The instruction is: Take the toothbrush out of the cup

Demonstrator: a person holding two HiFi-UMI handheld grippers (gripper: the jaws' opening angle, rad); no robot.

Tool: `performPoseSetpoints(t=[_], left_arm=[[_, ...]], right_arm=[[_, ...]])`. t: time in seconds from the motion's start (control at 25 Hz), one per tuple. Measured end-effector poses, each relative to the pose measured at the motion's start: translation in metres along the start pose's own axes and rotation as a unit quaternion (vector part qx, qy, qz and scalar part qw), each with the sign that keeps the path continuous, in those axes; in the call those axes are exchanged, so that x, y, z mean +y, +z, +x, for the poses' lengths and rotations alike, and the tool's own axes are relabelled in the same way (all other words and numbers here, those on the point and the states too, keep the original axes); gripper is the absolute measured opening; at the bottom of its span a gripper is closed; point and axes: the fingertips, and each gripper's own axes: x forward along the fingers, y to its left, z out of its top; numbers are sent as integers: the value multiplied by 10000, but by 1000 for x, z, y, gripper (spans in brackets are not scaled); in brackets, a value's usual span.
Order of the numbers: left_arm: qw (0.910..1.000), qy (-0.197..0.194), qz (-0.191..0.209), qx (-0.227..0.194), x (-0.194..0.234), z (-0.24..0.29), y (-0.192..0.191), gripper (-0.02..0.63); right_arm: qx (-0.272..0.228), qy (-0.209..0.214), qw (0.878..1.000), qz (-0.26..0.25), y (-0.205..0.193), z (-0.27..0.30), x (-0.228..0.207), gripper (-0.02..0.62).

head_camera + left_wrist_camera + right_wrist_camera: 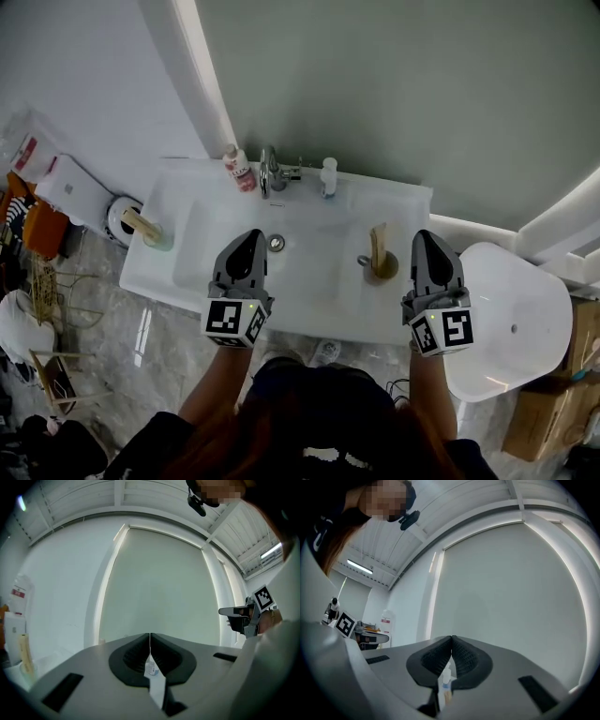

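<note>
On the white washbasin (pixel 225 291) a brown cup (pixel 382 269) at the right holds an upright wooden toothbrush (pixel 378 242). A clear greenish cup (pixel 158 240) at the left corner holds another wooden-handled brush (pixel 141 223), which also shows in the left gripper view (pixel 24 652). My left gripper (pixel 252 236) hovers over the basin's front, shut and empty (pixel 150 635). The right gripper (pixel 423 236) is just right of the brown cup, apart from it, also shut with nothing in it (pixel 452 637). Both point level at the wall.
A chrome tap (pixel 272 172) stands at the back of the basin between a red-and-white bottle (pixel 240 169) and a white bottle (pixel 328 176). A white toilet (pixel 511 323) is on the right. A round white bin (pixel 120 219) sits on the floor at left.
</note>
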Motion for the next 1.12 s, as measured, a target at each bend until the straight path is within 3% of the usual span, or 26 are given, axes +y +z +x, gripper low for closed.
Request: performPoseSetpoints(t=[0.24, 0.64, 0.92, 1.0, 1.12], left_arm=[[9999, 118, 33, 52, -12, 18, -4, 21], [9987, -376, -212, 278, -28, 62, -29, 21], [9963, -649, -285, 481, -30, 76, -50, 21], [9956, -718, -276, 535, -30, 78, -58, 21], [9946, -792, -244, 633, -31, 79, -66, 21]], right_arm=[[298, 52, 9993, 212, -28, 7, -16, 15], [880, -141, 9945, 556, -84, 22, -18, 16], [1610, -201, 9839, 749, -148, 30, -11, 74], [1868, -238, 9797, 696, -168, 31, -10, 121], [2106, -336, 9759, 467, -190, 33, -8, 133]])
